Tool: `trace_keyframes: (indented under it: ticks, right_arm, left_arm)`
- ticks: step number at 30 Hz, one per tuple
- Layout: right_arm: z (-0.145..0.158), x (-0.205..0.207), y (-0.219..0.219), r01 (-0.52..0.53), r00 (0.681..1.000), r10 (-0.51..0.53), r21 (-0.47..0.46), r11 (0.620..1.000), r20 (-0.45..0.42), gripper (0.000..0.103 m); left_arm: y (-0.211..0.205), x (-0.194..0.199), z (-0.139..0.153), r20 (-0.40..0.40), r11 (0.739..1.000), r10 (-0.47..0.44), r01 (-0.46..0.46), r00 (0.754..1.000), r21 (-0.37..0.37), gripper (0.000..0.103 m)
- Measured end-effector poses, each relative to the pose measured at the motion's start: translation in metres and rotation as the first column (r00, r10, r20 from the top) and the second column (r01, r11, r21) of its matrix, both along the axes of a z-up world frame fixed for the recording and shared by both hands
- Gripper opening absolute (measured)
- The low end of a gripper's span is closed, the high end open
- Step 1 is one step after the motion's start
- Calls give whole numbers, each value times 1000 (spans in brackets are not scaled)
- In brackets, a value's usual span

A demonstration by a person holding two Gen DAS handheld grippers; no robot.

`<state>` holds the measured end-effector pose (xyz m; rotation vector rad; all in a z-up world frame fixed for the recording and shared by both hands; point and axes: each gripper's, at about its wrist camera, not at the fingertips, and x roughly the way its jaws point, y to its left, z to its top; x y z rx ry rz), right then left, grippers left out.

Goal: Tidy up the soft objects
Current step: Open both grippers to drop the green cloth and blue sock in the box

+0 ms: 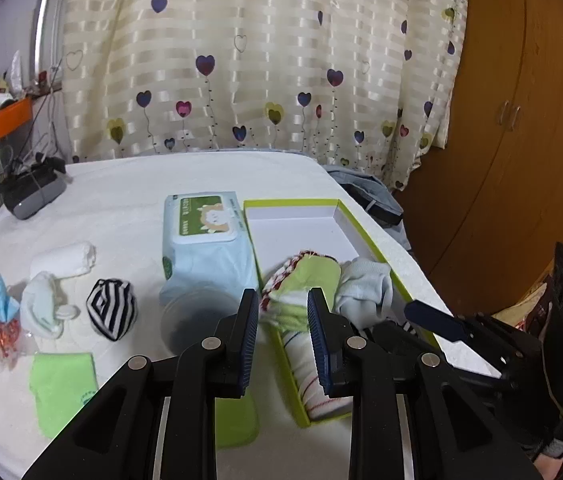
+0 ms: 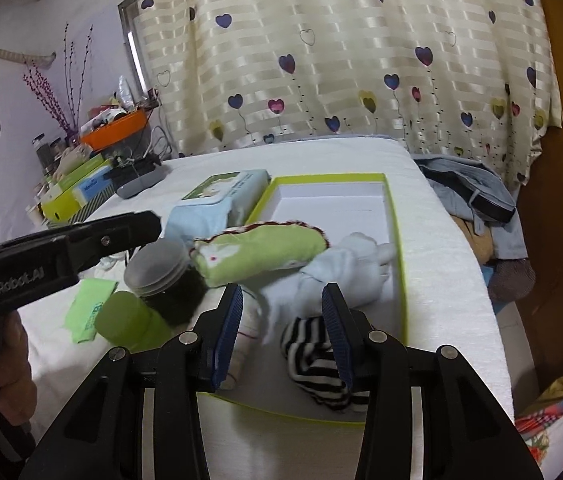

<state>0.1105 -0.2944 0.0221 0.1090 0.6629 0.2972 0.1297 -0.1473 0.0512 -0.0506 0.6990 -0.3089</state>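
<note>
Much of the green-rimmed box (image 1: 363, 236) is covered at its near end: a green mitten-like piece (image 1: 313, 280), a pale blue sock (image 1: 365, 288) and a white sock with red stripes (image 1: 313, 368) are piled there, and their lower parts are cut off by the left tongs (image 1: 283, 316), which are seen spread apart with nothing between the pads. From the right wrist view a black-and-white striped sock (image 2: 317, 360) is found lying in the box's near corner, partly masked by the right tongs (image 2: 281, 312), also held apart and empty (one pad overlaps the stripes, though contact cannot be judged). The far half of the box is left as bare white floor. On the white surface (image 1: 121, 200), a wipes pack (image 1: 205, 224) is set just beside the box's left wall, with a blurred round grey lid (image 1: 197, 320) at its near end. Further left, well apart from the box, a second striped sock (image 1: 111, 312), a white roll (image 1: 65, 260), a white-and-blue sock (image 1: 41, 308) and a folded green cloth (image 1: 63, 388) are spread with open cloth between them. The surface's right edge runs close along the box.
</note>
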Motion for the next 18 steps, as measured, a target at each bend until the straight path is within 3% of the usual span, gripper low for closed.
trace_keyframes:
  ticks: [11, 15, 18]
  right_arm:
    - [-11, 30, 43, -58, 998, 55, -58, 997, -38, 43]
    - [-19, 45, 35, 39, 997, -46, -121, 992, -60, 43]
    - [-17, 44, 23, 87, 994, -94, -106, 991, -59, 43]
  left_arm:
    - [44, -16, 1, 10, 998, 58, -58, 998, -27, 24]
    - [53, -15, 1, 11, 997, 72, -72, 997, -33, 24]
    - [59, -13, -1, 7, 996, 81, -81, 997, -35, 24]
